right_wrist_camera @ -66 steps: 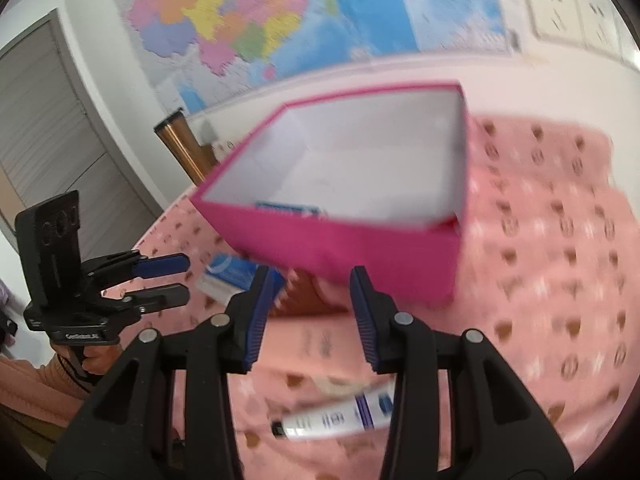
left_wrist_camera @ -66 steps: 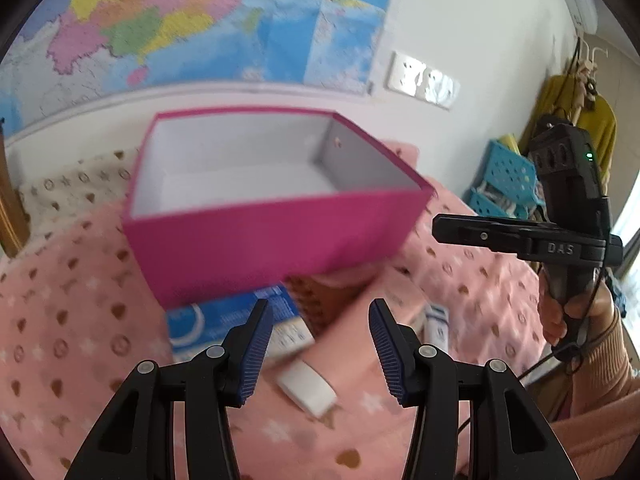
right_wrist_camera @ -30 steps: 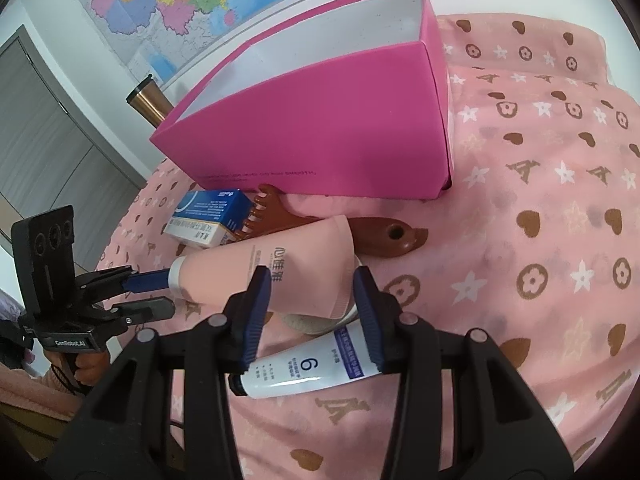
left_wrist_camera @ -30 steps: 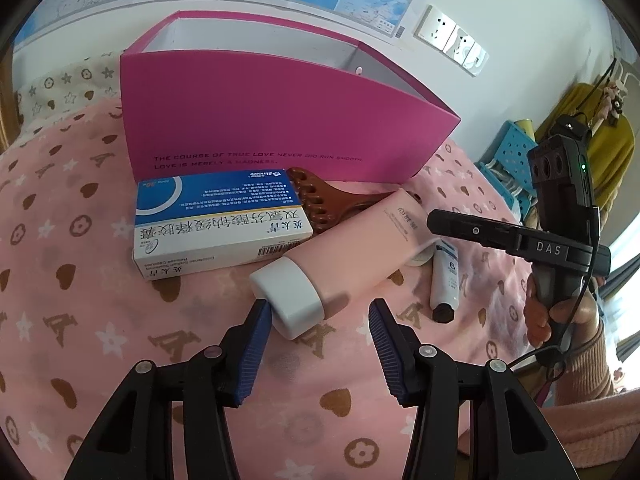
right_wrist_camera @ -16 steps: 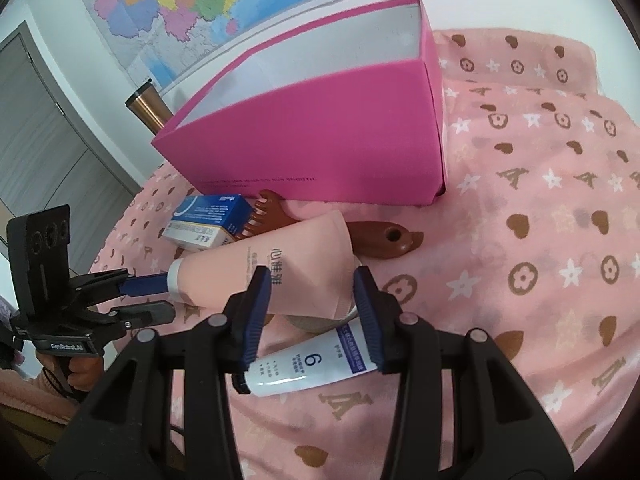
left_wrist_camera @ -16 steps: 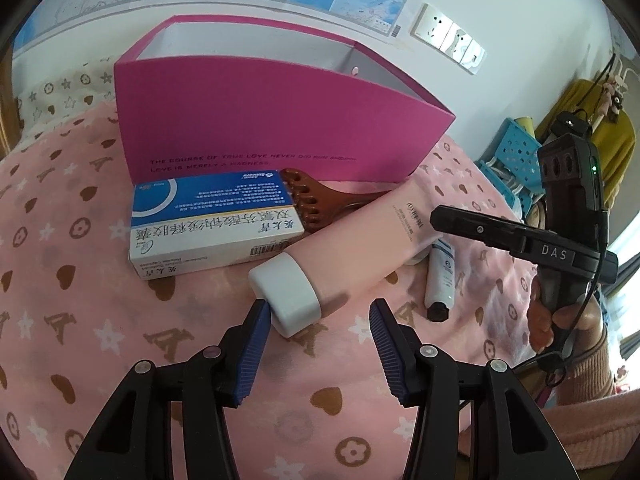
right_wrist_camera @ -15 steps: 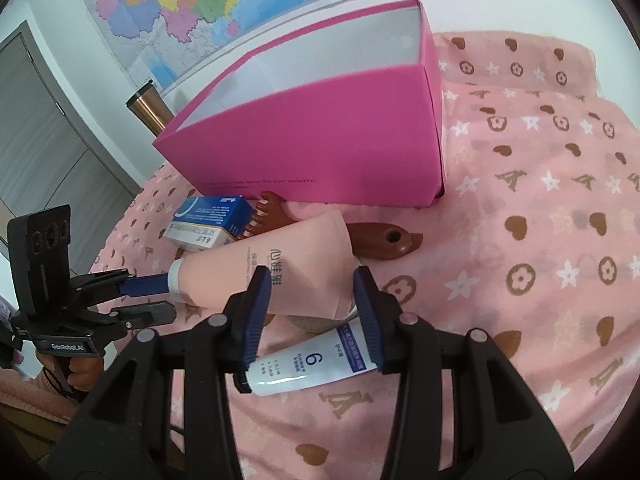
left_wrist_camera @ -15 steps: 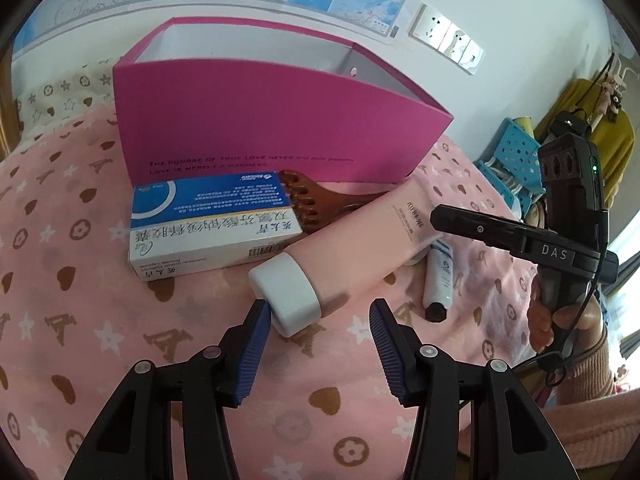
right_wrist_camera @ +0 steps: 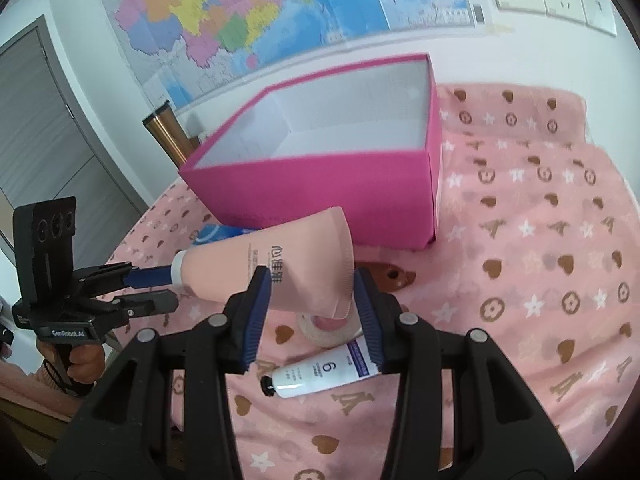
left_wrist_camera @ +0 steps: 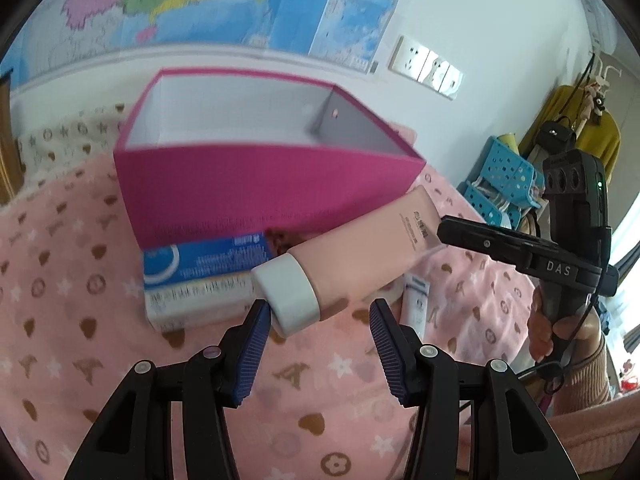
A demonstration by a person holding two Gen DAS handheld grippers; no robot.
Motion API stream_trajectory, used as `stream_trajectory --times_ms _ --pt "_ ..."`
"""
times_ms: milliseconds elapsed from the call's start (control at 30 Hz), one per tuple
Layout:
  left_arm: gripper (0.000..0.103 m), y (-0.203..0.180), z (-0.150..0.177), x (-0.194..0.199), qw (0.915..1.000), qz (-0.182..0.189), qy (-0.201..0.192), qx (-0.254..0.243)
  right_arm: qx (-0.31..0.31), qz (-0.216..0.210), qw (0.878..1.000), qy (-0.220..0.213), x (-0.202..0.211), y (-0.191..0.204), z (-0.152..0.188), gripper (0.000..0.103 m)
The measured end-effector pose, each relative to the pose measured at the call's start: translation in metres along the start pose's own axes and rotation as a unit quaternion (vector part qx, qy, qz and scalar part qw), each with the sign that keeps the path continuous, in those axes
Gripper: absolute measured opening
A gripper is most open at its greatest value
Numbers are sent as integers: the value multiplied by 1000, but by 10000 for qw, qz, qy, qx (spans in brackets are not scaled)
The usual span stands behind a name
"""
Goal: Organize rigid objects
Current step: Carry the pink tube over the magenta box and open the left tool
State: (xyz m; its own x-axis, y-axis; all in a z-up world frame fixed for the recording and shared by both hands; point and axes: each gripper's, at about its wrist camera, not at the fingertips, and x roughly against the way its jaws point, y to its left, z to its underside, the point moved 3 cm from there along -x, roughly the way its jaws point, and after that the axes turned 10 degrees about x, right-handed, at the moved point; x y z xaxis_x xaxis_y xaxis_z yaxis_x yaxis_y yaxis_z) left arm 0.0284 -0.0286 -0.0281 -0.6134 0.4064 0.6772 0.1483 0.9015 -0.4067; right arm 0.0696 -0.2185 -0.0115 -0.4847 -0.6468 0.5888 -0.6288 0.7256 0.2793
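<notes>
A pink tube with a white cap hangs in the air in front of an open, empty magenta box. My left gripper has the capped end between its jaws, touching the left pad. My right gripper holds the crimped end between its pads. The tube is lifted off the pink cloth. A blue and white carton and a small white tube lie below. The box also shows in the right wrist view.
A brown wooden comb handle and a roll of tape lie under the lifted tube. A copper flask stands behind the box. Blue baskets sit off the bed at right. Wall map and sockets behind.
The pink tube has been lifted off the cloth between both grippers. Both cameras have risen, so the inside of the box now shows.
</notes>
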Motion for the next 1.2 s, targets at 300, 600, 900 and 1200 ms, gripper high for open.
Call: stream_trajectory --times_ms 300,600,900,1200 --pt "51 -12 -35 12 9987 -80 -401 -317 214 168 9992 -303 14 4 -28 46" --pt "51 -23 -69 14 9954 -214 -729 -583 230 201 9982 -508 16 -8 -56 46" --pt "51 -21 -96 0 9949 -298 -748 -611 261 300 9977 -545 9 -20 -77 46" --pt "51 -12 -115 -21 9967 -348 -570 -461 311 431 9981 -323 -11 -33 -90 46"
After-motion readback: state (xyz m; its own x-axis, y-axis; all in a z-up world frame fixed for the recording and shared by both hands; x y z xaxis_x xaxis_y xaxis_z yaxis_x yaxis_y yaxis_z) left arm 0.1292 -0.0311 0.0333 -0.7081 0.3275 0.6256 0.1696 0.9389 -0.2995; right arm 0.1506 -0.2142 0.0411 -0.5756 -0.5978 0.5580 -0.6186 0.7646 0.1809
